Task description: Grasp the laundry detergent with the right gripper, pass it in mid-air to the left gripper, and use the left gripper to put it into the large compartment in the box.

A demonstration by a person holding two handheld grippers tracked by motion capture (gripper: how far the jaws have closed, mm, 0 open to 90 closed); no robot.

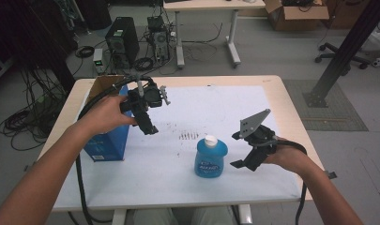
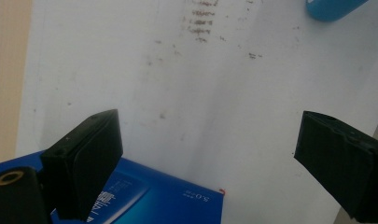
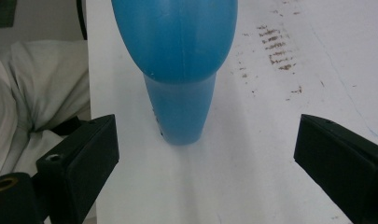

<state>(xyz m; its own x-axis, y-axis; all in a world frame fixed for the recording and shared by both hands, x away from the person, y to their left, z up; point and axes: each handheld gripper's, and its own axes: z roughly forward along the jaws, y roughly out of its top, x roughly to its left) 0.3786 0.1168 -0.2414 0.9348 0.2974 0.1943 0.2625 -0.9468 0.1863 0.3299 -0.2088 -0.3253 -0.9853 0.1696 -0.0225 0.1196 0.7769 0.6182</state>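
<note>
A blue bottle (image 1: 210, 159) with a white cap stands upright on the white sheet (image 1: 216, 112) near the table's front middle. My right gripper (image 1: 238, 150) is open just to its right, jaws pointing at it; in the right gripper view the blue bottle (image 3: 179, 56) sits ahead between the spread jaws, not touched. A blue box (image 1: 108, 140) with an open cardboard top stands at the table's left. My left gripper (image 1: 149, 126) is held above the box's right side, open and empty; the left gripper view looks down on the blue box (image 2: 168, 198) and the white sheet (image 2: 177, 93).
Brown smudges (image 1: 187, 136) mark the sheet just behind the bottle. The table's right edge lies close behind my right hand. Beyond the table, on the floor, are a computer tower (image 1: 123, 40), cables and another table's legs.
</note>
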